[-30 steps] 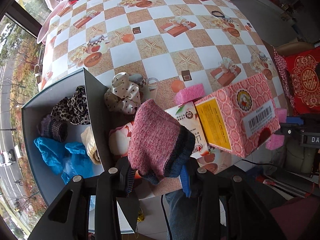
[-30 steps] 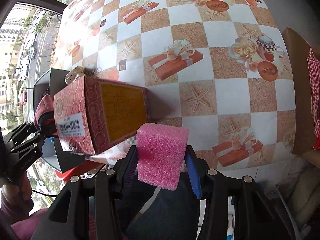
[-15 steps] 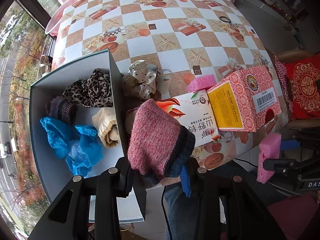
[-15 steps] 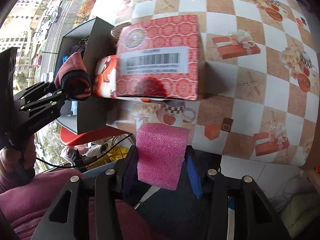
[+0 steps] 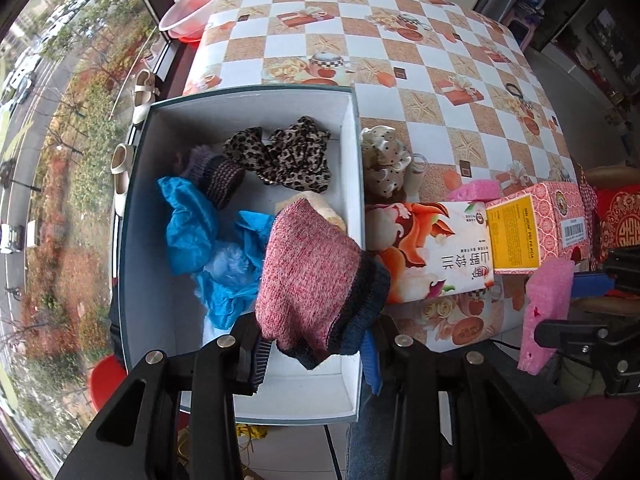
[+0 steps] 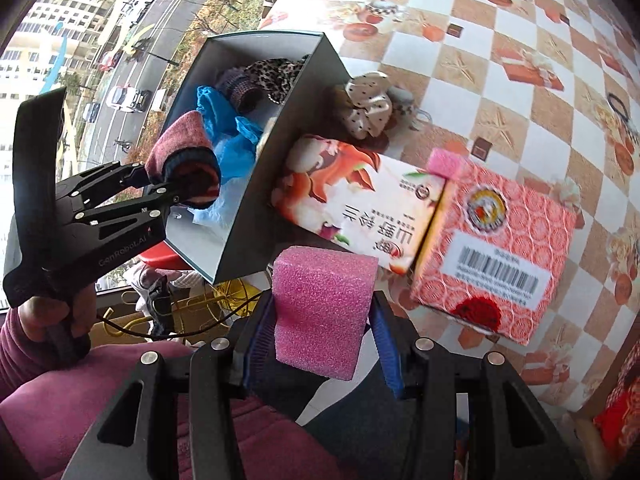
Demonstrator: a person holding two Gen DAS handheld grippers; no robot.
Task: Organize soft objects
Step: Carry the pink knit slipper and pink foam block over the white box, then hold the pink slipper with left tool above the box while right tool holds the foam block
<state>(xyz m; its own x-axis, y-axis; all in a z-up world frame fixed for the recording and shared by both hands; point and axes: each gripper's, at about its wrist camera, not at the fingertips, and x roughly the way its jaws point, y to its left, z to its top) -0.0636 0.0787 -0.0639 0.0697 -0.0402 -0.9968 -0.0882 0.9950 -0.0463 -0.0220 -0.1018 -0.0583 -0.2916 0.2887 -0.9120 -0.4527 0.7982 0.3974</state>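
Left claw (image 5: pixel 316 344) is clenched on a knit sock (image 5: pixel 316 280), hanging it over the open box (image 5: pixel 352 152) — pink body, dark cuff, the pads biting near the cuff end. It looks light and floppy; it should just slump where it lands, so a grip anywhere on the fabric will do. Right claw (image 6: pixel 320 324) is clamped on a pink sponge (image 6: pixel 320 308), held off the counter (image 5: pixel 400 60) edge, beside the box's near corner. The foam dents under the pads — springy, near weightless, best pinched across its flat faces as here.

Count in the box: one leopard scrunchie (image 5: pixel 288 156), one purple knit piece (image 5: pixel 216 172), crumpled blue plastic (image 5: pixel 200 232) — one piece or two, hard to say — and one beige item mostly hidden behind the sock. On the counter: one polka-dot scrunchie (image 5: pixel 384 160) just beside the box wall, a second pink sponge (image 5: pixel 476 190) near two cartons, one floral (image 5: pixel 436 248) and one red-patterned (image 5: pixel 536 224), touching end to end. Those cartons look stiff — probably not for the box.
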